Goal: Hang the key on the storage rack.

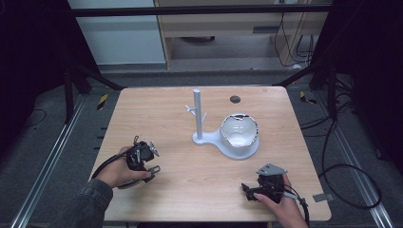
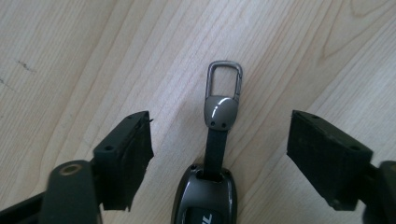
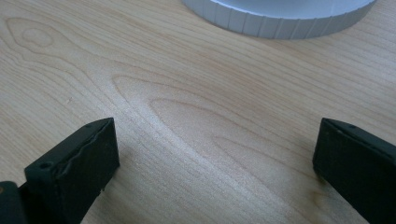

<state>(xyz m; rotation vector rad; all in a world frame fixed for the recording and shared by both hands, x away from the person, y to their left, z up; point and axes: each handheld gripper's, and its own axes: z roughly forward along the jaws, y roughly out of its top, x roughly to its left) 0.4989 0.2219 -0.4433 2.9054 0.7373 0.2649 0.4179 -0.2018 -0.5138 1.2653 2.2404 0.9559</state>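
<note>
A dark grey key fob lies on the wooden table, its short strap ending in a metal loop that points away from me. My left gripper hovers low over it, open, with the strap between the two jaws and clear of both. That left gripper is at the table's front left. My right gripper is open over bare wood, nothing between its jaws. It sits at the front right, short of a white stand.
The white stand has an upright post with small pegs and a round dish on its base, mid-table. Its ribbed base rim lies just ahead of the right gripper. A dark round grommet sits near the far edge. Cables trail off the right side.
</note>
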